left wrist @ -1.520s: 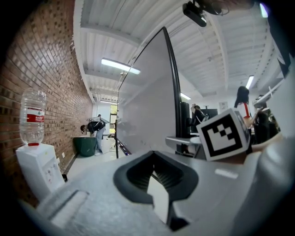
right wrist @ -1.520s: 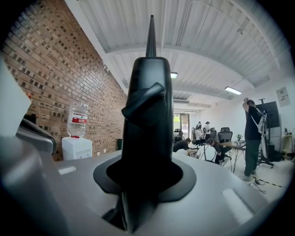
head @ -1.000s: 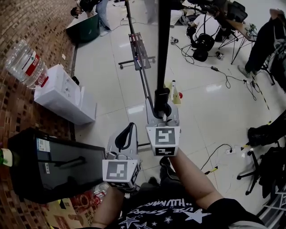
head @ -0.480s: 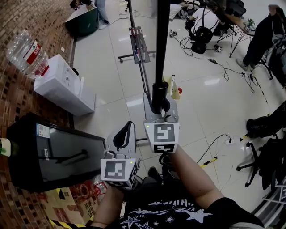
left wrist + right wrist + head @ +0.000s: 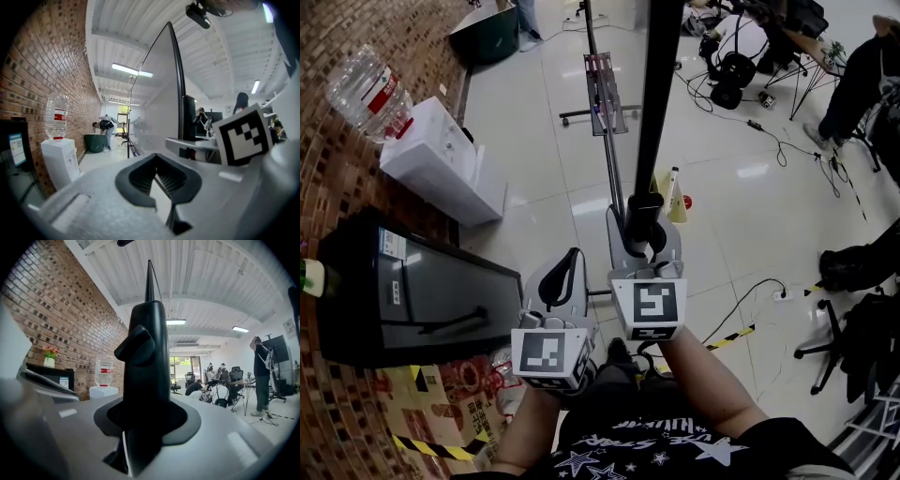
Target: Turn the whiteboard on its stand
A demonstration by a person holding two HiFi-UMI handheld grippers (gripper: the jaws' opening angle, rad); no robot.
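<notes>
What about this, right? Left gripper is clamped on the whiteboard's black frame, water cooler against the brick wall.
No. It's the right gripper clamped on the whiteboard's black frame, seen in the right gripper view; the left gripper holds nothing between its fingers. The water cooler does stand against the brick wall.

Head view: whiteboard (image 5: 661, 94) is seen edge-on and leaves the frame at the top edge, so its upper part is not seen. Person (image 5: 523, 17) at upper left is cut off at the top edge, legs only. Green thing (image 5: 307, 277) is clipped by the left edge and cannot be identified.
Left gripper view: bent figure (image 5: 106, 125) is too small for detail. The label print on the jug (image 5: 56, 117) is unreadable.
</notes>
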